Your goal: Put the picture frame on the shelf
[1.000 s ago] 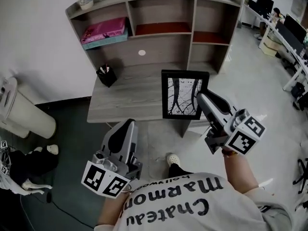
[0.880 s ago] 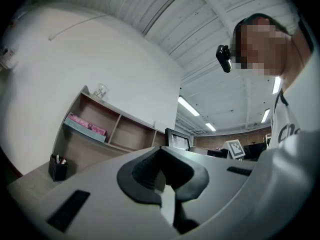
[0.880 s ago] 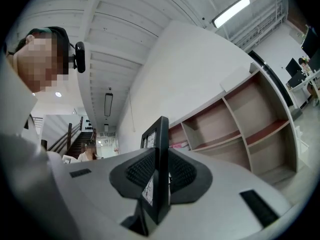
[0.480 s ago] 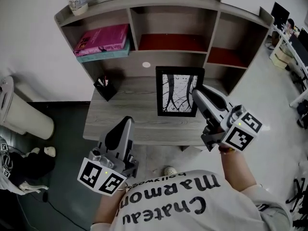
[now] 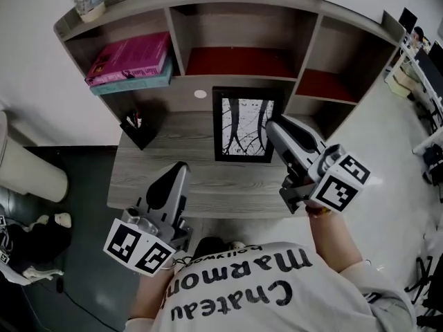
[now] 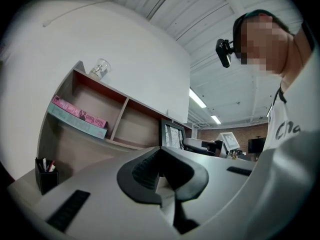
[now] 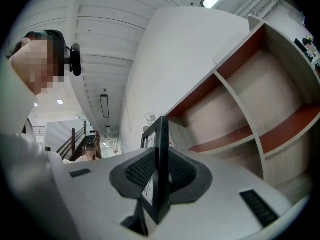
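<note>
Right gripper point(image 5: 272, 127) is clamped on the right edge of the black-rimmed picture frame with a black-and-white branch print point(image 5: 242, 124); its own view shows both ribbed pads pressed against the thin rim, so the hold is narrow and firm. The frame stands upright at 12 o'clock from the person.

A second ago the frame hung out past the front edge of the grey wood-grain desk point(image 5: 159, 178), over the floor. Now it is carried in over the desktop, close to the back panel of the grey wooden shelf unit with red-lined compartments point(image 5: 176, 40), and the person stands nearer too. By this judgement the approach is nearly done, and what is left is to choose a compartment and set the frame down.

Left gripper point(image 5: 178, 170) hangs low at 8 o'clock over the desk's near edge, jaws together with nothing between them, taking no part.

Further out, a black pen pot point(image 5: 136, 128) stands at 10 o'clock, and a pink book on a teal one point(image 5: 131, 54) lies in the upper left compartment.

Whether the frame's lower edge touches the desk cannot be told. Its back and any stand are hidden, and the gripper covers part of its right rim.
</note>
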Motion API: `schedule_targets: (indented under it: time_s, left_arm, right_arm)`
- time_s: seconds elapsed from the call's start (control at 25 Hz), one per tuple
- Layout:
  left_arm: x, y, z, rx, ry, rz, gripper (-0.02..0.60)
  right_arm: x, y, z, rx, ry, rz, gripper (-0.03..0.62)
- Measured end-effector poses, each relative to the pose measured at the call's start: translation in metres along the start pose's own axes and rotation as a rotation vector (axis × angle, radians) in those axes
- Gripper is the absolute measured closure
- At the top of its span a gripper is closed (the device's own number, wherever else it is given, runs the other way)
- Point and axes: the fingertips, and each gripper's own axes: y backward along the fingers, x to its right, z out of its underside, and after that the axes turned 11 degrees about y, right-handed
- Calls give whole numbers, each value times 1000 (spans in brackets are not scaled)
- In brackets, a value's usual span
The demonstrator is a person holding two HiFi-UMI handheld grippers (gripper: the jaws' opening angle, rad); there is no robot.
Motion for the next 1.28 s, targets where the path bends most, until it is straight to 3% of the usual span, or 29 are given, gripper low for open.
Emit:
schedule_targets:
  time_s: [0.28, 0.48, 0.68, 0.8, 1.08, 1.28]
  left_arm:
    - [-42, -37, -23, -10, -18, 33, 566]
    - [-71, -66, -44, -33, -17, 99, 566]
    - [-106, -86, -49, -84, -20, 120, 566]
    - [-126, -96, -48, -101, 4, 120, 566]
    - [-138, -116, -32, -171, 33, 213, 566]
    - [-146, -124, -20, -193, 58, 257, 566]
  right_arm:
    - [41, -42, 10, -24, -68, 64, 508]
    - [64, -69, 6, -21, -94, 146, 508]
    - [91, -93, 11, 27, -256, 239, 508]
    - [104, -105, 19, 45, -354, 284, 510]
    - [136, -107, 31, 27, -416, 474, 510]
    - [153, -102, 31, 106, -514, 584, 510]
